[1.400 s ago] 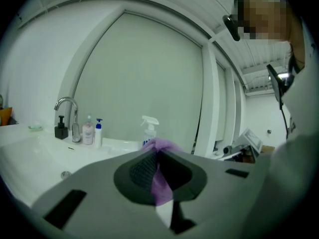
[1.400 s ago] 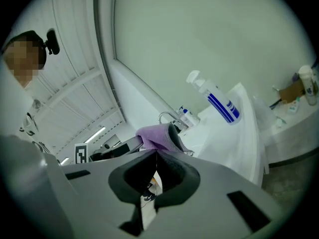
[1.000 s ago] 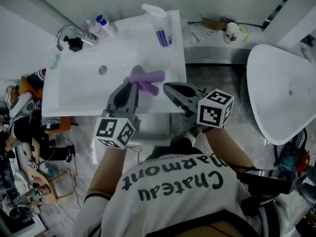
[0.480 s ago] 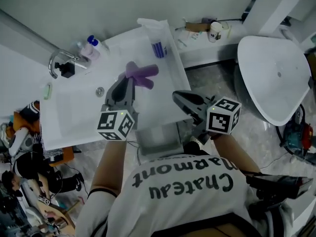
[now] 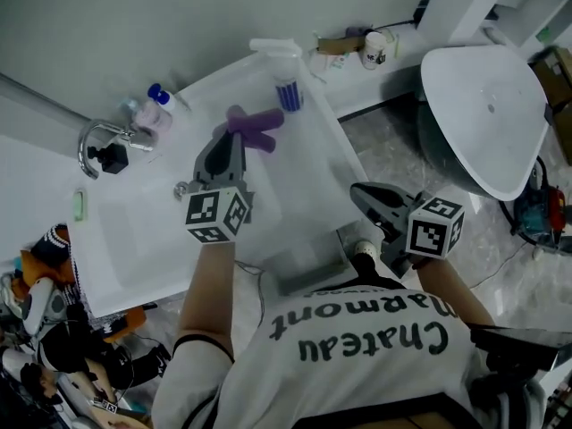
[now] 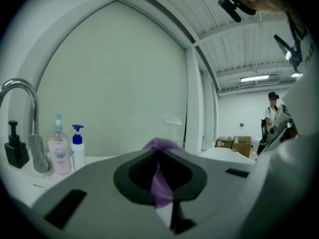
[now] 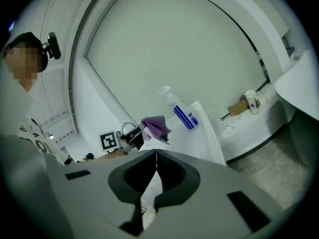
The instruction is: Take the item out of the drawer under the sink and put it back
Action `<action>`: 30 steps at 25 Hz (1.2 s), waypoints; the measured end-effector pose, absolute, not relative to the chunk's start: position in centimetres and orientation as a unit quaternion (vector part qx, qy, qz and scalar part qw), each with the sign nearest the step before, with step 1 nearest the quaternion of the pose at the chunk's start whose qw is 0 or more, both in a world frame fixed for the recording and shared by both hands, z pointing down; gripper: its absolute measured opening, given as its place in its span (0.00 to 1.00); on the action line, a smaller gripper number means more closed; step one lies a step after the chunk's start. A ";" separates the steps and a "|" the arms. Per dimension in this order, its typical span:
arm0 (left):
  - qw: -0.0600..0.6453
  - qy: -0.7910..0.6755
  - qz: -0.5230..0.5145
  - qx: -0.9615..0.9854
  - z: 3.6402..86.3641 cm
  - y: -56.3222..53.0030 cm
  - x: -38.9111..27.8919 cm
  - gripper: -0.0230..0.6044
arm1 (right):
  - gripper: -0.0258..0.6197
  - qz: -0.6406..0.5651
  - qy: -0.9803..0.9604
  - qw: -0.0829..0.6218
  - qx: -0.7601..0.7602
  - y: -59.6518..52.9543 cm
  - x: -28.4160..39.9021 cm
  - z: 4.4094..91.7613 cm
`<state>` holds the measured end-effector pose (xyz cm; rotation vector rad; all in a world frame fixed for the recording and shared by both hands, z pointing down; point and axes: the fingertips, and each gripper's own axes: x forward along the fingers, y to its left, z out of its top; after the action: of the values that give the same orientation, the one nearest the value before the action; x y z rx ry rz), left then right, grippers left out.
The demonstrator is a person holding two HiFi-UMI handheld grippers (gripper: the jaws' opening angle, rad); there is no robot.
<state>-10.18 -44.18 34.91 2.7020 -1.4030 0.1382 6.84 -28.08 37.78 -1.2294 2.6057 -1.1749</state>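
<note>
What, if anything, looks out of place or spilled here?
Nothing spilled or damaged. Only oddities: the purple item is pinched in the left gripper above the sink, and the drawer below it stands pulled out. The right gripper is shut and empty.

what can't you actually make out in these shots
Inside of the drawer: head view, partly covered by the person's shoulder and the sink edge, the rest dim.
The purple item: left gripper view shows only a strip between the shut jaws; the left gripper body hides the rest.
Labels on the bottles: too small in every view.
</note>
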 end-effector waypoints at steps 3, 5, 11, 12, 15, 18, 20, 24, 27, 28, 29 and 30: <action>0.056 -0.456 0.050 0.887 35.9 -45.8 -10.5 0.07 | 0.06 -0.383 0.824 0.008 -0.418 -27.4 7.7 38.5; 0.063 -0.452 0.054 0.888 36.3 -46.9 -10.5 0.07 | 0.06 -0.385 0.817 0.006 -0.429 -27.1 8.2 38.8; 0.056 -0.450 0.065 0.889 36.0 -50.2 -10.3 0.07 | 0.06 -0.388 0.807 0.002 -0.444 -26.8 8.9 39.4; 0.045 -0.449 0.072 0.889 35.9 -50.6 -10.1 0.07 | 0.06 -0.388 0.807 0.004 -0.445 -26.7 8.9 39.5; 0.020 -0.445 0.086 0.891 35.5 -51.9 -9.7 0.07 | 0.06 -0.390 0.804 0.008 -0.449 -26.8 9.3 39.9; 0.014 -0.446 0.098 0.890 35.7 -53.3 -9.8 0.07 | 0.06 -0.393 0.798 0.014 -0.457 -27.0 9.7 40.3; 0.013 -0.445 0.111 0.888 36.1 -53.9 -9.7 0.07 | 0.06 -0.394 0.796 0.015 -0.459 -27.1 9.9 40.4; 0.025 -0.447 0.128 0.885 37.0 -55.1 -9.4 0.07 | 0.06 -0.395 0.795 0.012 -0.460 -26.6 10.0 40.7; 0.038 -0.450 0.132 0.882 37.7 -56.3 -9.3 0.07 | 0.06 -0.393 0.792 0.002 -0.467 -26.2 10.4 41.3; 0.038 -0.450 0.139 0.881 37.9 -56.6 -9.3 0.07 | 0.06 -0.392 0.790 -0.001 -0.471 -26.2 10.7 41.4; 0.036 -0.450 0.148 0.880 38.2 -57.0 -9.2 0.07 | 0.06 -0.392 0.788 -0.001 -0.476 -26.2 11.0 41.5; 0.034 -0.450 0.157 0.878 38.4 -57.3 -9.1 0.07 | 0.06 -0.392 0.785 0.001 -0.480 -26.2 11.4 41.6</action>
<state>-9.08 -57.34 38.44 2.7008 -1.3838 0.4835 11.37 -26.21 41.57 -1.5057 2.4638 -1.2317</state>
